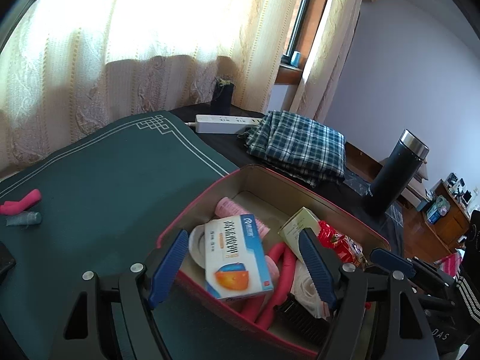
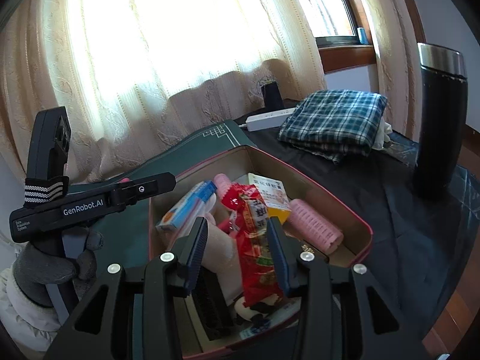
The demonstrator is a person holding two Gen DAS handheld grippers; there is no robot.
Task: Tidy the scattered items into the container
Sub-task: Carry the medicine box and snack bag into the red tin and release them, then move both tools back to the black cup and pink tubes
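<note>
Blown-out window (image 1: 126,15) backlight, fisheye-warped edges

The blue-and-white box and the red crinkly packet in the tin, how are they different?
The blue-and-white cardboard box is stiff with flat sides and an orange picture; the red crinkly plastic packet is soft, shiny and wrinkled. The box leans over at the left side of the red-rimmed tin; the packet lies lengthwise nearer the middle. Both sit loose inside the tin, on top of other things.
</note>
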